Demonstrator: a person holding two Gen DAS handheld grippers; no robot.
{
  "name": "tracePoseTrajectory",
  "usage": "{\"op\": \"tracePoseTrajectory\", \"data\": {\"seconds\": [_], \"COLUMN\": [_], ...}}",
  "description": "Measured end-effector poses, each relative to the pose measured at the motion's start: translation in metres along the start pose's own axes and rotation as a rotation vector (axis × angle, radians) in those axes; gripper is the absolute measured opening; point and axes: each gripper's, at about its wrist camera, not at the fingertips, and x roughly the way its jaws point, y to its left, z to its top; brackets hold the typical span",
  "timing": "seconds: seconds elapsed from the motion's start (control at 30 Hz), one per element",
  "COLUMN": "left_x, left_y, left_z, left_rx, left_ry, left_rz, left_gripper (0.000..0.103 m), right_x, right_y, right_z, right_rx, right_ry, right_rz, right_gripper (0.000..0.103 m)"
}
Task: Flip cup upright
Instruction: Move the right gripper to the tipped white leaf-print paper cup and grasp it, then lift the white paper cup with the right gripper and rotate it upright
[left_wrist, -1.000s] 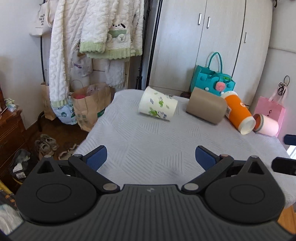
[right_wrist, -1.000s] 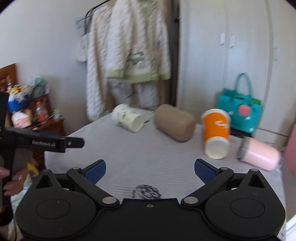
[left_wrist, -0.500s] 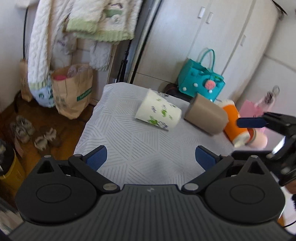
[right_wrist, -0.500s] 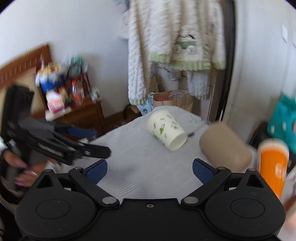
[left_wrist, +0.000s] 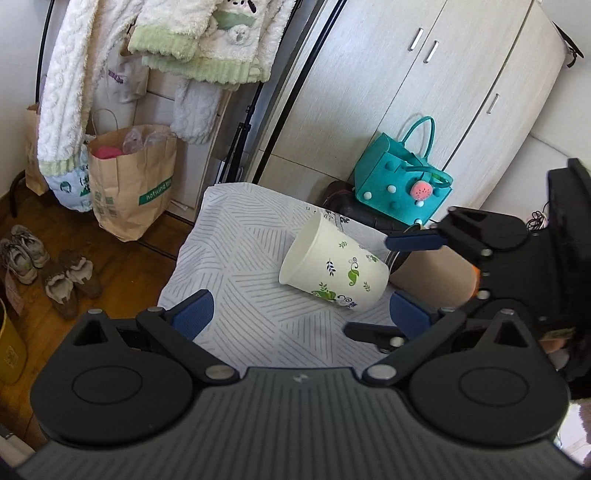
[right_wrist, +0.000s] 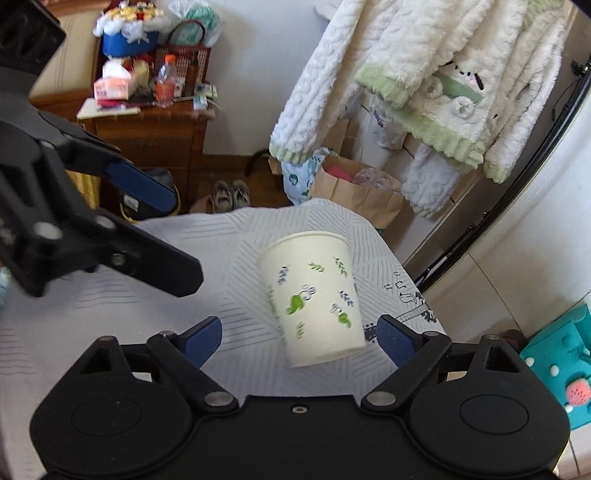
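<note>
Cup lies on its side on the table, base toward my right claw, jaws apart, nearly straddling it. Left claw, also apart, is farther off.

Two close wrist views, angled down from opposite sides, onto the same cup and tabletop.

Pale wardrobe, wooden floor, fluffy robes hanging, dark wooden dresser.
</note>
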Motion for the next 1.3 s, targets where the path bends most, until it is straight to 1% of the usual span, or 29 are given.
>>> {"op": "tracePoseTrajectory", "data": {"seconds": [0.1, 0.17, 0.23, 0.27, 0.3, 0.33, 0.37, 0.47, 0.57, 0.67, 0.8, 0.97, 1.13, 1.2, 1.3], "left_x": [0.005, 0.007, 0.008, 0.008, 0.007, 0.007, 0.005, 0.001, -0.010, -0.024, -0.035, -0.042, -0.041, -0.040, -0.039], "left_y": [0.002, 0.003, 0.003, 0.003, 0.003, 0.002, 0.001, -0.002, -0.010, -0.021, -0.035, -0.055, -0.082, -0.093, -0.110], "left_z": [-0.002, -0.003, -0.004, -0.005, -0.006, -0.006, -0.007, -0.008, -0.010, -0.013, -0.019, -0.031, -0.046, -0.052, -0.062], "left_rx": [-0.002, -0.008, -0.012, -0.011, -0.008, -0.007, -0.006, -0.002, 0.027, 0.059, 0.084, 0.098, 0.124, 0.142, 0.167], "left_ry": [0.003, 0.007, 0.015, 0.017, 0.017, 0.016, 0.015, 0.012, -0.008, -0.025, -0.018, -0.008, 0.028, 0.042, 0.071], "left_rz": [0.005, 0.011, 0.015, 0.017, 0.020, 0.024, 0.027, 0.031, 0.034, 0.029, 0.002, -0.047, -0.118, -0.127, -0.145], "left_gripper": [0.103, 0.103, 0.103, 0.103, 0.103, 0.103, 0.103, 0.103, 0.103, 0.103, 0.103, 0.103, 0.103, 0.103, 0.103], "right_x": [0.011, 0.018, 0.020, 0.023, 0.023, 0.023, 0.023, 0.017, -0.001, -0.021, -0.045, -0.075, -0.092, -0.100, -0.111], "right_y": [0.002, 0.002, 0.002, 0.002, 0.002, 0.003, 0.003, 0.005, 0.005, 0.009, 0.018, 0.029, 0.036, 0.039, 0.040], "right_z": [0.000, 0.001, 0.001, 0.003, 0.003, 0.004, 0.004, 0.005, 0.005, 0.002, -0.009, -0.035, -0.069, -0.083, -0.100], "right_rx": [-0.028, -0.047, -0.059, -0.060, -0.056, -0.049, -0.044, -0.021, 0.014, 0.041, 0.096, 0.176, 0.314, 0.340, 0.388], "right_ry": [0.005, -0.008, -0.017, -0.018, -0.021, -0.021, -0.021, -0.040, -0.068, -0.075, -0.042, 0.018, 0.132, 0.146, 0.143], "right_rz": [-0.017, -0.024, -0.030, -0.037, -0.040, -0.036, -0.041, -0.055, -0.061, -0.061, -0.067, -0.086, -0.123, -0.139, -0.152], "right_gripper": [0.091, 0.088, 0.088, 0.083, 0.077, 0.073, 0.066, 0.067, 0.067, 0.067, 0.067, 0.067, 0.067, 0.067, 0.067]}}
